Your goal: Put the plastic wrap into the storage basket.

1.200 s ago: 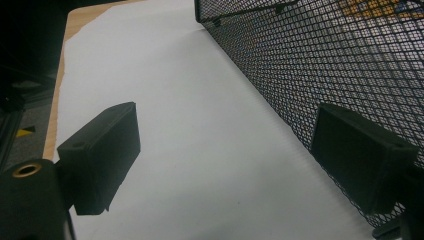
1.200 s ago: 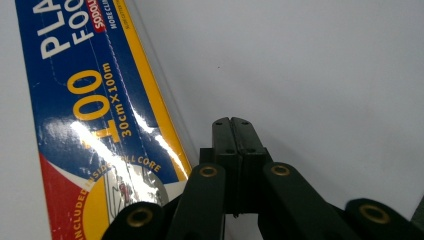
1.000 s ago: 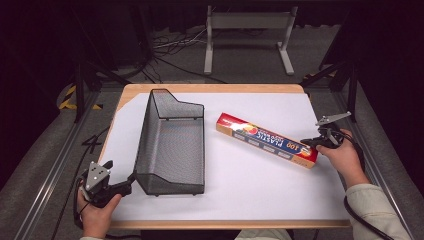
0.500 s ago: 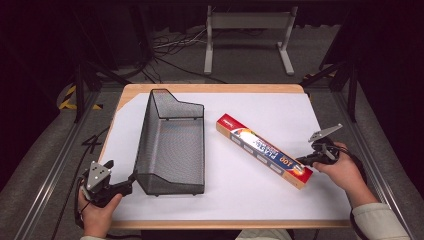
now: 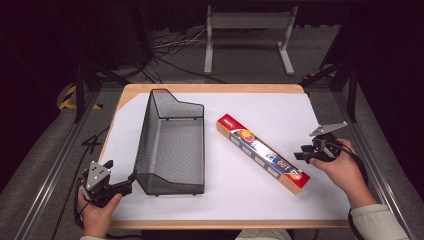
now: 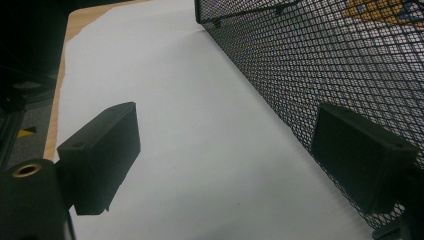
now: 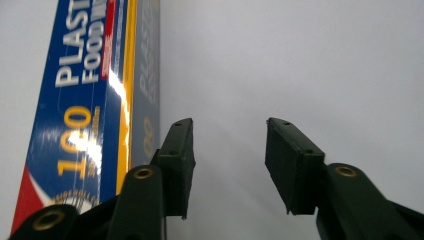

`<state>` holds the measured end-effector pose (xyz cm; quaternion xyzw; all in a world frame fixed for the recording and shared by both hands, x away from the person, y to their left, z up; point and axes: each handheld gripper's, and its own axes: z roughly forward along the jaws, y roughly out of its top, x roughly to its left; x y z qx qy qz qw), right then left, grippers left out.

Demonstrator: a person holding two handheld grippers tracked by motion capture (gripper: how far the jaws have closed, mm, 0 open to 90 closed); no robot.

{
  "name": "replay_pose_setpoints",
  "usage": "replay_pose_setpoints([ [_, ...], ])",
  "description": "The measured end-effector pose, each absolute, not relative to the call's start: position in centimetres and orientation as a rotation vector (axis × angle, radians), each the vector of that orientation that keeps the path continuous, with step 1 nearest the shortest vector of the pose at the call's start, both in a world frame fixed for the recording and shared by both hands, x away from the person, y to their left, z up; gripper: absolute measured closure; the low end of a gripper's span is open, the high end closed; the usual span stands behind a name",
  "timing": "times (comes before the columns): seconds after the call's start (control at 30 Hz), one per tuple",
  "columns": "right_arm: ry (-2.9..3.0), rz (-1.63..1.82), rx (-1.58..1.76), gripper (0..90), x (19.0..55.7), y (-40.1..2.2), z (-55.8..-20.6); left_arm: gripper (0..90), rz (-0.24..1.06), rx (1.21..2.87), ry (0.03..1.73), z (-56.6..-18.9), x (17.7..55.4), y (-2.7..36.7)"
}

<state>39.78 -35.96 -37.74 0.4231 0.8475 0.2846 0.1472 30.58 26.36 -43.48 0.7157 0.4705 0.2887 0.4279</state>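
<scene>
Food-wrap box [image 7: 85, 100] lettering, beside right claw [image 7: 227, 165]

Lab-style recording setup: surface [image 5: 320, 107] covered in white paper, framed by metal rails [image 5: 47, 175], loose cables [image 5: 172, 47] and a metal stand [image 5: 247, 22] on the dark floor behind.

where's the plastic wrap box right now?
High view: the plastic wrap box lies diagonally on the white sheet, right of the mesh basket, its near end just left of the right gripper.
</scene>
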Motion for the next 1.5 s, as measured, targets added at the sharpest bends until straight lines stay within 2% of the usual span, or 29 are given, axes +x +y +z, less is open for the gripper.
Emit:
replay_pose_setpoints([
  [0.17, 2.369, 0.980, 1.262, 51.7, 40.0, -35.3, -35.8, 13.1, 0.724, 1.784, 1.179, -43.5, 30.5, 26.4],
  [0.3, 2.364, 0.969, 1.150, 44.8, 40.1, -33.5, -34.3, 13.1, 0.720, 1.782, 1.183, -43.5, 30.5, 26.3],
  [0.43, 2.375, 0.939, 1.161, 32.0, 40.4, -31.0, -33.5, 13.1, 0.724, 1.784, 1.177, -43.4, 30.5, 26.4],
  [0.5, 2.384, 0.930, 1.157, 31.4, 40.6, -30.4, -33.5, 13.1, 0.726, 1.781, 1.177, -43.4, 30.5, 26.4],
  [0.53, 2.402, 0.956, 1.151, 26.1, 41.1, -29.1, -33.5, 13.1, 0.725, 1.782, 1.179, -43.4, 30.5, 26.5],
  [0.7, 2.405, 0.986, 1.148, 17.3, 42.3, -26.7, -34.1, 13.1, 0.721, 1.778, 1.182, -43.5, 30.5, 26.5],
  [1.07, 2.495, 0.850, 1.190, 21.3, 44.8, -23.6, -37.4, 13.1, 0.722, 1.778, 1.180, -43.4, 30.4, 26.6],
  [1.2, 2.533, 0.777, 1.213, 18.7, 45.4, -23.0, -38.7, 13.1, 0.723, 1.775, 1.185, -43.5, 30.4, 26.7],
  [1.23, 2.549, 0.765, 1.203, 15.6, 45.5, -22.8, -39.2, 13.1, 0.723, 1.775, 1.183, -43.5, 30.4, 26.7],
  [1.5, 2.585, 0.651, 1.227, 16.3, 45.7, -22.2, -40.7, 13.1, 0.721, 1.780, 1.178, -43.5, 30.5, 26.6],
])
